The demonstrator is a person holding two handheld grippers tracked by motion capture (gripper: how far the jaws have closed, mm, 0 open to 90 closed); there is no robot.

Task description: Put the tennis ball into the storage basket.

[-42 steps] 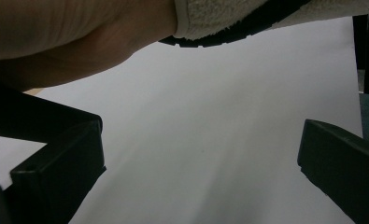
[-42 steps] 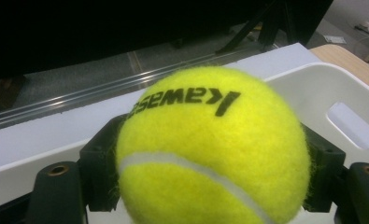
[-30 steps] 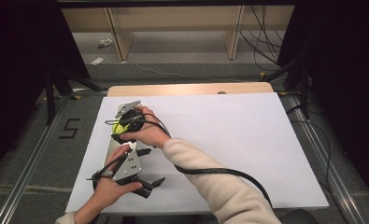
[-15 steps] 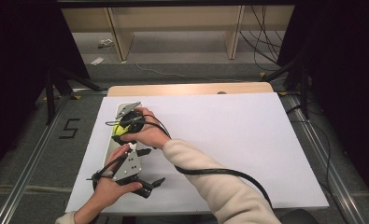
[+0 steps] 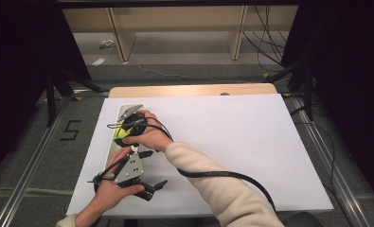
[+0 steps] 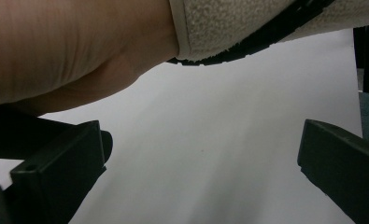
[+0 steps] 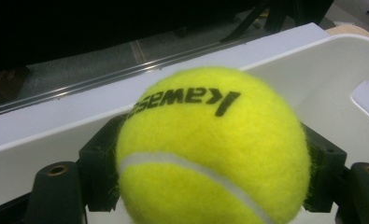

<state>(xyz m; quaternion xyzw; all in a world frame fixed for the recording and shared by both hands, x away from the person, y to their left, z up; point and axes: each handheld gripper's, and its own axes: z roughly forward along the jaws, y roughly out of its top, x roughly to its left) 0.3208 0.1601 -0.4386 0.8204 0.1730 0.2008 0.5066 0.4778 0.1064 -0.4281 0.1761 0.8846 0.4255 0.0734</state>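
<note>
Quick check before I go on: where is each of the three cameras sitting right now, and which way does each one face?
High view: above the person's side, facing forward and down on the white table sheet; both forearms, left gripper, right gripper.
Left gripper view: on the left gripper, open jaws facing along the sheet under the cream fleece sleeve.
Right gripper view: on the right gripper, clamping the fuzzy yellow tennis ball over the white plastic tray.
Shared: ball, tray.

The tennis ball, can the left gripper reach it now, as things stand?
Probably not. The right gripper is shut on the tennis ball over the white tray, and the right forearm crosses before the open left gripper.
</note>
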